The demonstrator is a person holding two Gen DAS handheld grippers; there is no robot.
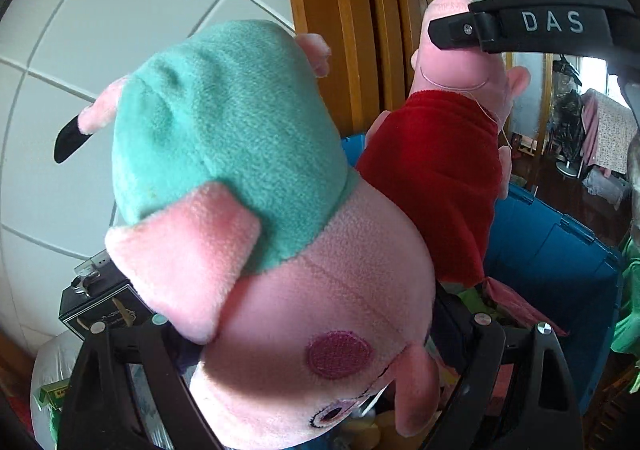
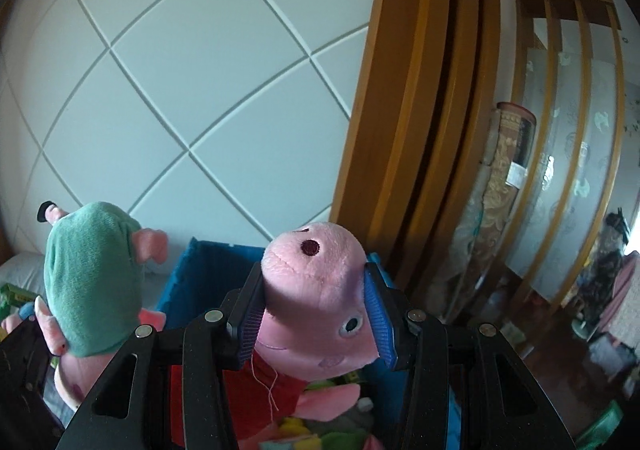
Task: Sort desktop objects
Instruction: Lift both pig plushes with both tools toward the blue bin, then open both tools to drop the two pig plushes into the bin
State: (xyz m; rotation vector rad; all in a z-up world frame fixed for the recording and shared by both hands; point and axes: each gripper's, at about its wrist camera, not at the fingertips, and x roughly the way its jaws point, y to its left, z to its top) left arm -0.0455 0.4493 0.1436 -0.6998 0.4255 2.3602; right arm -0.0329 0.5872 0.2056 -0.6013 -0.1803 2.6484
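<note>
The pig plush in the red dress (image 2: 316, 290) is held up in the air by its head, pinched between the blue ribbed pads (image 2: 378, 320) of the right claw (image 2: 316, 314), which is closed snugly on both sides of the face; its snout points up towards the white panelled wall (image 2: 180, 70) and its red body hangs down between the claw's black arms. A loose thread dangles from its neck. In the left wrist view the same toy shows from the other side, with a black finger marked "DAS" across its snout.

The pig plush in the green dress (image 1: 224, 138) sits in the left claw (image 1: 320, 338), head down and feet up, its pink head filling the wide gap between the spread black arms. The pads themselves are hidden behind the head, so whether they press on it cannot be told from the pictures, though the toy is aloft there.

Below and behind both toys stands a blue storage bin (image 1: 560, 250) with more soft toys inside. A black box (image 1: 96, 302) lies at lower left, and a wooden door frame (image 2: 420, 90) rises to the right.
</note>
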